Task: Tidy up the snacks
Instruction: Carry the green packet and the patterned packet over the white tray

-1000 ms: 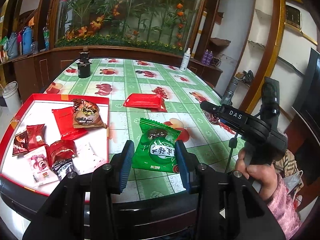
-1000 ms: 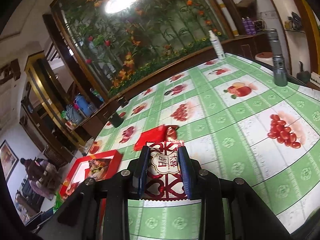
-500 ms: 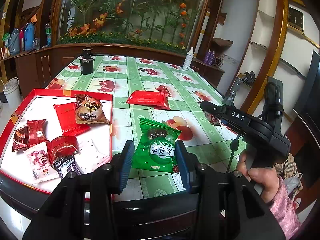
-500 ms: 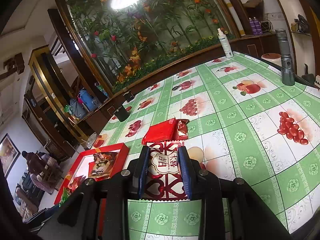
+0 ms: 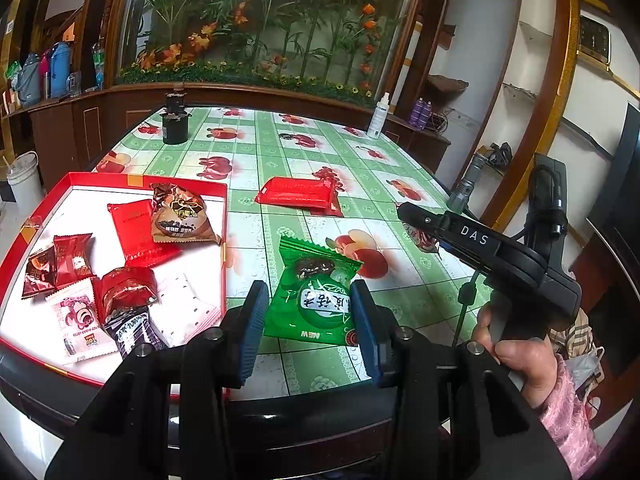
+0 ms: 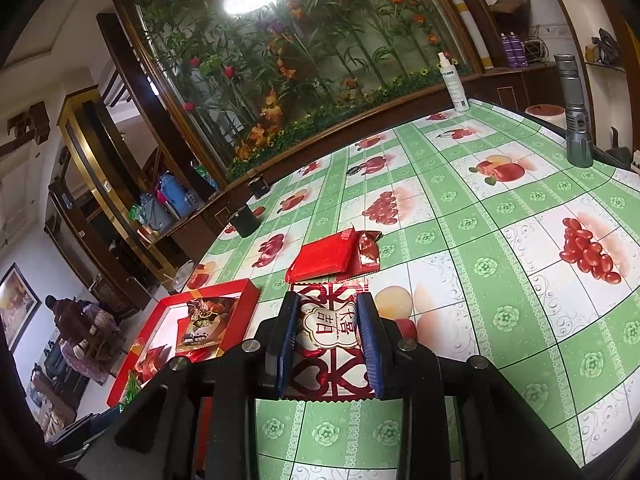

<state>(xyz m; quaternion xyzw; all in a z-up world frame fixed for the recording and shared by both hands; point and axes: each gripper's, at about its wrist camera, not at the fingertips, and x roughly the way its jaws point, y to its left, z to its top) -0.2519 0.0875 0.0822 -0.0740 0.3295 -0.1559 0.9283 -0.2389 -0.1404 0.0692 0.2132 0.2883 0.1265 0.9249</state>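
Observation:
My right gripper [image 6: 327,340] is shut on a red-and-white snack packet [image 6: 328,328] and holds it above the table; its body also shows in the left wrist view [image 5: 480,240]. My left gripper [image 5: 306,328] is open, its jaws standing either side of the near end of a green snack packet [image 5: 316,292] that lies on the table. A red tray [image 5: 100,178] at the left holds several snack packets. A red packet [image 5: 296,194] lies mid-table; it also shows in the right wrist view [image 6: 326,258], next to a small dark-red packet [image 6: 366,250].
A black canister [image 5: 175,124] and a white spray bottle [image 5: 378,116] stand at the far end of the green-checked table. A grey flashlight [image 6: 576,120] stands at the right edge. The table's near edge lies just below my left gripper.
The right gripper, still holding its packet, has swung so that the tray and red packet come more into view. The left gripper has shifted slightly; the green packet has not moved.

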